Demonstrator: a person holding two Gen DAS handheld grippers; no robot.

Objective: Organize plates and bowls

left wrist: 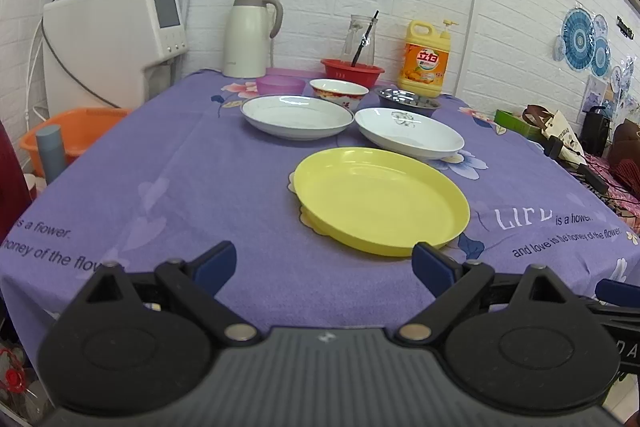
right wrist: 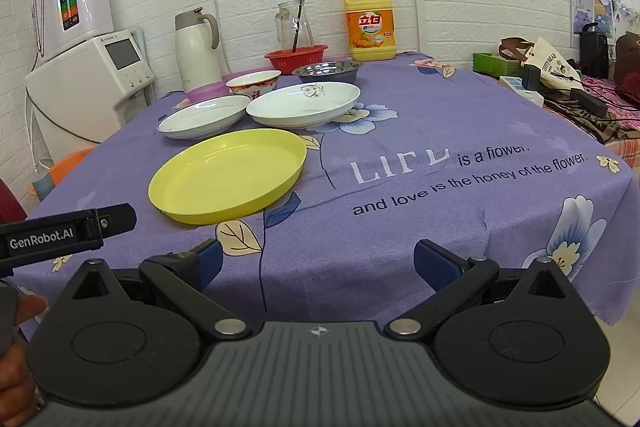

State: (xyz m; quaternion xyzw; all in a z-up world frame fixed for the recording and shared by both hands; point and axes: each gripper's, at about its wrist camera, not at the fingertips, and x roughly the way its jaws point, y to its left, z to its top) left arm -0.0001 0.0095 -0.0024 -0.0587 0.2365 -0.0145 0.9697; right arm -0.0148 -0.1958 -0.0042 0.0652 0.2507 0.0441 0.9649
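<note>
both grippers, left gripper (left wrist: 324, 267) & right gripper (right wrist: 318, 263), spread wide, holding nothing; yellow plate (left wrist: 380, 199) nearest.

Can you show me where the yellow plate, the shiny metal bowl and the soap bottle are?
yellow plate (left wrist: 380, 199): left wrist view, middle of its flat inside.
metal bowl (right wrist: 326, 69): right wrist view, its shiny inside.
soap bottle (left wrist: 425, 63): left wrist view, its orange label.

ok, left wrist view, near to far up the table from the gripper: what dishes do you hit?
left gripper → yellow plate → white plate with motif → steel bowl → red basket
</note>
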